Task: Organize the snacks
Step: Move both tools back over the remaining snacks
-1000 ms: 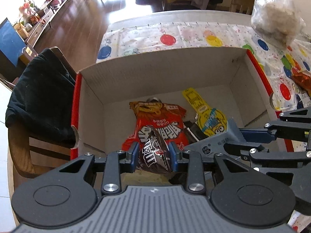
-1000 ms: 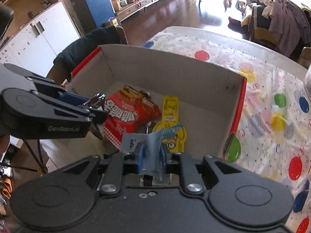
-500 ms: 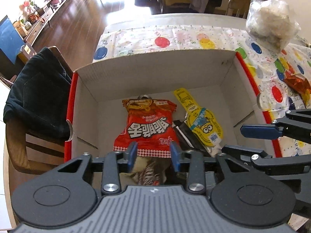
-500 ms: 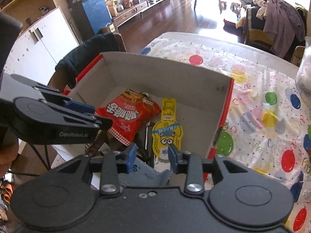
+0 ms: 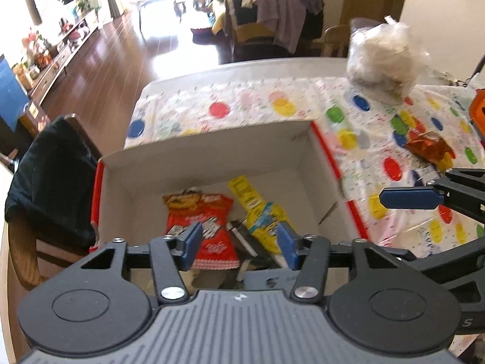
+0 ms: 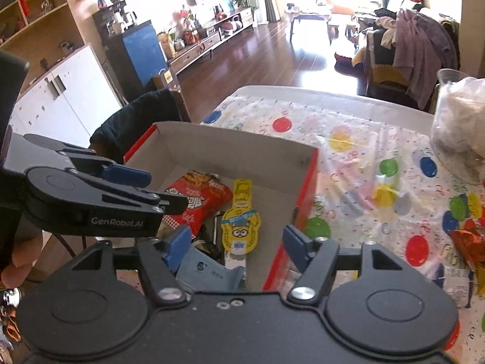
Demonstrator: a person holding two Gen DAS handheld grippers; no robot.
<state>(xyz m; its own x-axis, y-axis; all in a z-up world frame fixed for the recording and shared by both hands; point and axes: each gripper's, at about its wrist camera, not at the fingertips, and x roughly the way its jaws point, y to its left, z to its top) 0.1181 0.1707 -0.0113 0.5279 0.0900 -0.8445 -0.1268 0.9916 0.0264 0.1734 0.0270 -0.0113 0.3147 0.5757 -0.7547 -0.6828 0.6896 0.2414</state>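
Sunlit living-room floor and a polka-dot tablecloth frame the cardboard box you are filling, its red-edged walls keeping the snacks gathered in one place. Inside lie a red snack bag, a yellow cartoon pouch, a dark packet between them and a blue-grey pouch at the near wall. Your left gripper and right gripper hang above the box with jaws that have just been opening, now parted and clear of every packet, nothing between them. Still outside the box, an orange wrapper waits on the cloth, probably your next pick, beside a clear plastic bag.
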